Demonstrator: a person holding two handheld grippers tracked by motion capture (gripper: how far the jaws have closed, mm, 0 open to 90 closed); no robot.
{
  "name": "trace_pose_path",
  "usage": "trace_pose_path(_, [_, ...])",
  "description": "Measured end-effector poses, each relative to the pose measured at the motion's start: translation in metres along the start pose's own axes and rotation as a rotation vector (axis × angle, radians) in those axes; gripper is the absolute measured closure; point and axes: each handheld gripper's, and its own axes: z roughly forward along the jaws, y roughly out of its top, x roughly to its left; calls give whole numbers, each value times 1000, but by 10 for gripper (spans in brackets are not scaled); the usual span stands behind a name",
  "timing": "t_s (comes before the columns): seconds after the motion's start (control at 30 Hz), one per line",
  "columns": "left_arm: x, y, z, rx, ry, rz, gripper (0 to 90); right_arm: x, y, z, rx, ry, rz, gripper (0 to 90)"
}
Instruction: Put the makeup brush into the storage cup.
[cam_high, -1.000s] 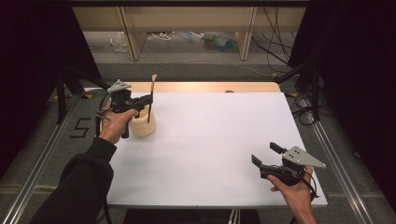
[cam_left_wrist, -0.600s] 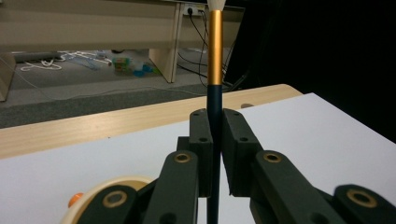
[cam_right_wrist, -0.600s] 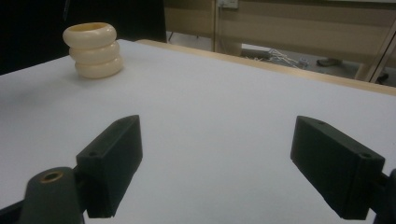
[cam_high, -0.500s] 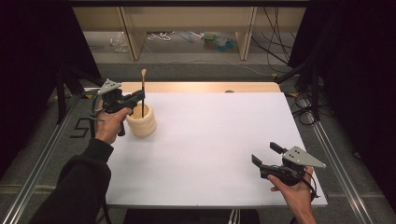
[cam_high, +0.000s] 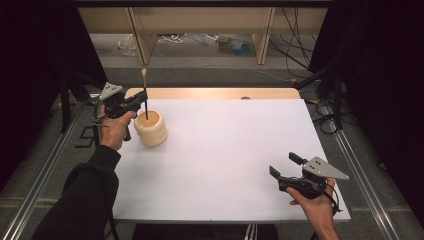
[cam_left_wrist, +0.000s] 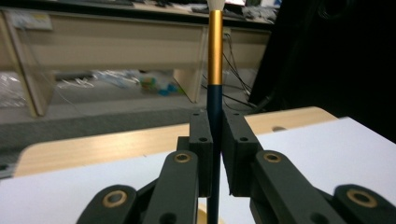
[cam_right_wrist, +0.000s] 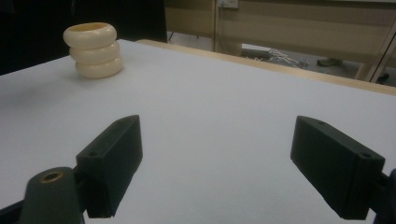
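Observation:
A cream ribbed pot (cam_high: 150, 128) stands on the white table's far left; it also appears in the right gripper view as the pot (cam_right_wrist: 95, 50). My left gripper (cam_high: 144, 97) is shut on a paintbrush (cam_high: 145, 95) held upright above the pot. The brush (cam_left_wrist: 215, 84) has a dark blue handle, a gold ferrule and a pale tip pointing up; its lower end hangs over the pot's mouth. Near the front right corner my right gripper (cam_high: 285, 165) rests low over the table, open, with nothing between its jaws (cam_right_wrist: 219, 163).
The white table top (cam_high: 230, 150) has a wooden strip along its far edge (cam_high: 210, 93). Metal rails (cam_high: 45, 170) run along both sides. Shelving with cables and clutter (cam_high: 200, 42) stands behind the table on the floor.
My left gripper has lifted the paintbrush up and to the left, raising it out of the pot. The right gripper has stayed still.

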Motion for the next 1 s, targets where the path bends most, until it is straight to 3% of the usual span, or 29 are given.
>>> trace_pose_path(0.4, [4,-4,7,-25,30,6,828,0,0,0,0,1,0,177])
trace_pose_path(1.0, [8,-23,19,-12,52,-3,828,1,0,-1,16,-5,-2,177])
